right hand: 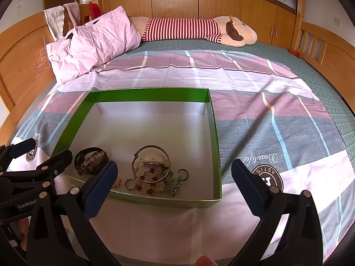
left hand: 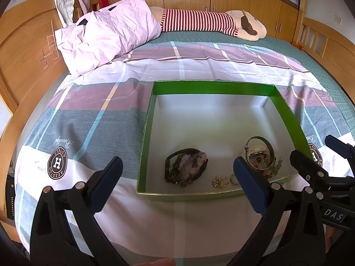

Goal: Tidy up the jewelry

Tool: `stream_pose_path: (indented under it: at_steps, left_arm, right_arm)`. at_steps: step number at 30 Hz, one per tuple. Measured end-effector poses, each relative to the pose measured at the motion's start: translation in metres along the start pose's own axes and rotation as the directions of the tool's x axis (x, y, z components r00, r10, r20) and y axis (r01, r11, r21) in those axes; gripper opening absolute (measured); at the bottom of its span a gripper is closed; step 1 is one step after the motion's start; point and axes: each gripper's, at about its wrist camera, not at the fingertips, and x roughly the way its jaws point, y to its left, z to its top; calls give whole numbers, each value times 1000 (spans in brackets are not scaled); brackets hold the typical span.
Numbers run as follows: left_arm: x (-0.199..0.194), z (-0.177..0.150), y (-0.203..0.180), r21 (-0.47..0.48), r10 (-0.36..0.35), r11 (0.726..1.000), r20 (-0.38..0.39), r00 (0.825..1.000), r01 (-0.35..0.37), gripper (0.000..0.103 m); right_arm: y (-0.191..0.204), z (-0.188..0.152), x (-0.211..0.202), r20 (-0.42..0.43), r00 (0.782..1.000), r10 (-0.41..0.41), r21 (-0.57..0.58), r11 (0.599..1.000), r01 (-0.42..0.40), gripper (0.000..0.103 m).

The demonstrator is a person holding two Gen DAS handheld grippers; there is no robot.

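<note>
A green box [left hand: 150, 119] with a white floor sits on the plaid bedspread [left hand: 93, 119] of a bed. All the jewelry lies along its near wall: a dark bead bracelet bundle [left hand: 186, 167], a gold bangle [right hand: 151, 163] over red beads, and two small rings [left hand: 224, 180]. The left gripper [left hand: 177, 185] and right gripper [right hand: 174, 187] both hover before the box, jaws spread wide and holding nothing.

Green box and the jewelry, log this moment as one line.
left tongs: open, empty | right tongs: open, empty | jewelry: all in green box near front | box on bed
</note>
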Motion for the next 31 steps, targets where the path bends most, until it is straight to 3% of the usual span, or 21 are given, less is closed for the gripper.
stream_pose_path:
  at_steps: [16, 21, 31]
  left_arm:
    - [3, -4, -1, 1, 0, 1000, -3, 1000, 0, 101]
    - [-2, -5, -5, 17, 31, 999, 28, 999, -32, 101]
    - [1, -4, -5, 8, 12, 1000, -9, 1000, -12, 101]
  right_arm:
    - [-2, -1, 1, 1, 1000, -4, -2, 1000, 4, 102]
    - [-3, -2, 1, 1, 1000, -4, -2, 1000, 4, 102]
    - [-6, -3, 2, -1, 1000, -6, -3, 1000, 6, 102]
